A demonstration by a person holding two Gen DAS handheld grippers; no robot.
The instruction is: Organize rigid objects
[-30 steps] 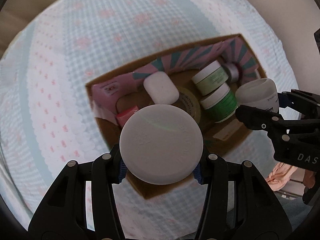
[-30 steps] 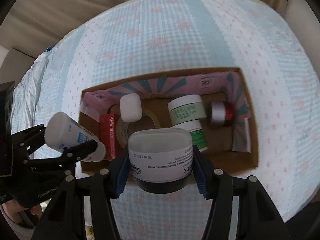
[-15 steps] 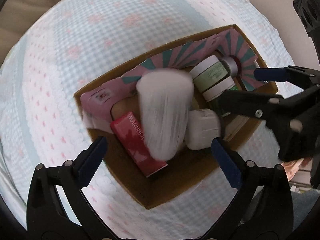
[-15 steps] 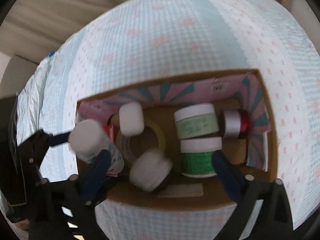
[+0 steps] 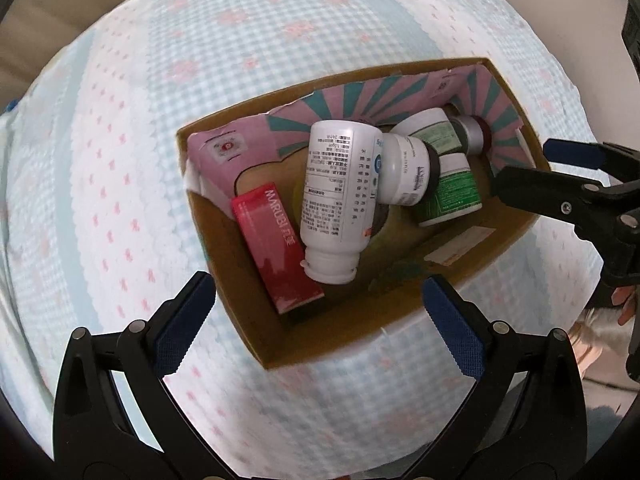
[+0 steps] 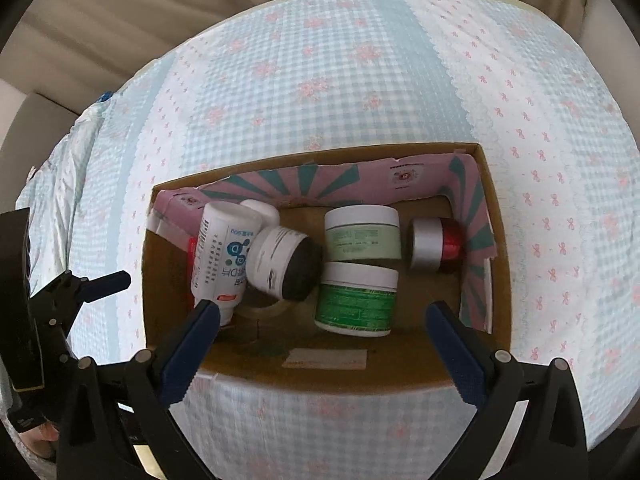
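An open cardboard box (image 5: 218,240) (image 6: 496,260) sits on the checked bedsheet. Inside, a white bottle (image 5: 340,184) (image 6: 220,252) lies on its side over a red carton (image 5: 276,244). A white jar with a black base (image 5: 404,176) (image 6: 280,260) leans against the bottle. Beside them are a pale green jar (image 6: 362,236), a dark green jar (image 6: 356,300) and a silver-and-red jar (image 6: 434,244). My left gripper (image 5: 318,282) hangs open above the box's near left part, holding nothing. My right gripper (image 6: 322,308) is open over the near edge, also free.
A roll of tape (image 6: 264,308) and a small white case (image 6: 264,208) lie under the bottle and jar. Pink and teal paper (image 6: 304,178) lines the far wall. The bedsheet (image 6: 360,80) spreads beyond the box. A curtain (image 6: 120,8) hangs behind the bed.
Both grippers opened wide. The white bottle dropped from the left one and the white jar from the right one; both now lie in the box.
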